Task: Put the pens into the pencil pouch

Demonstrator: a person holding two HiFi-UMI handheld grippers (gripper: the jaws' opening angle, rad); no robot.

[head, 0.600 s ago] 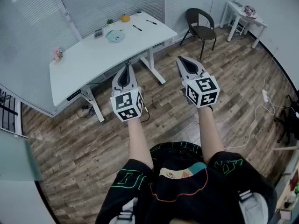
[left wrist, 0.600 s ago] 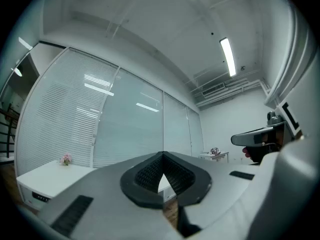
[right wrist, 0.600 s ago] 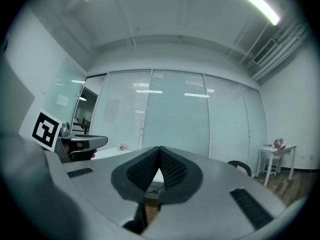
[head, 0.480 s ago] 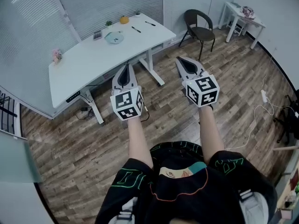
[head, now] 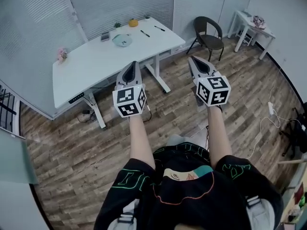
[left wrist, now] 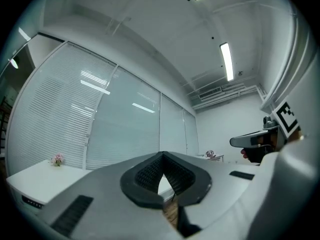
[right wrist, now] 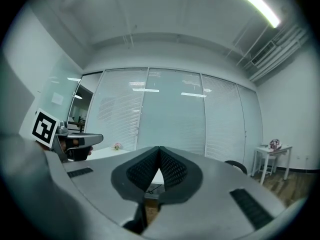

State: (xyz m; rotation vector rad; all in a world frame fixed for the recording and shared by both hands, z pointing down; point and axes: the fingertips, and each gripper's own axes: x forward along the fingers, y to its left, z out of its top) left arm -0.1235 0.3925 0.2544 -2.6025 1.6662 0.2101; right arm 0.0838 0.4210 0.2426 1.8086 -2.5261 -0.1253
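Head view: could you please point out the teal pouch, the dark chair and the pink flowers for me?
teal pouch (head: 123, 40), head view, on its middle.
dark chair (head: 214, 41), head view, on its seat.
pink flowers (head: 62, 54), head view, on the blossoms.

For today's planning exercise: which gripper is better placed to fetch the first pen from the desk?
Left, narrowly: the left gripper faces the white desk in line with the pens; the right gripper sits off its end. Both shut, empty.

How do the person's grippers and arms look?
Grey pointed shells with black ribbed pads form the left gripper and right gripper; each carries a white cube bearing black square markers. No cables visible. The forearms are bare; the clothes are black with green and orange line prints.
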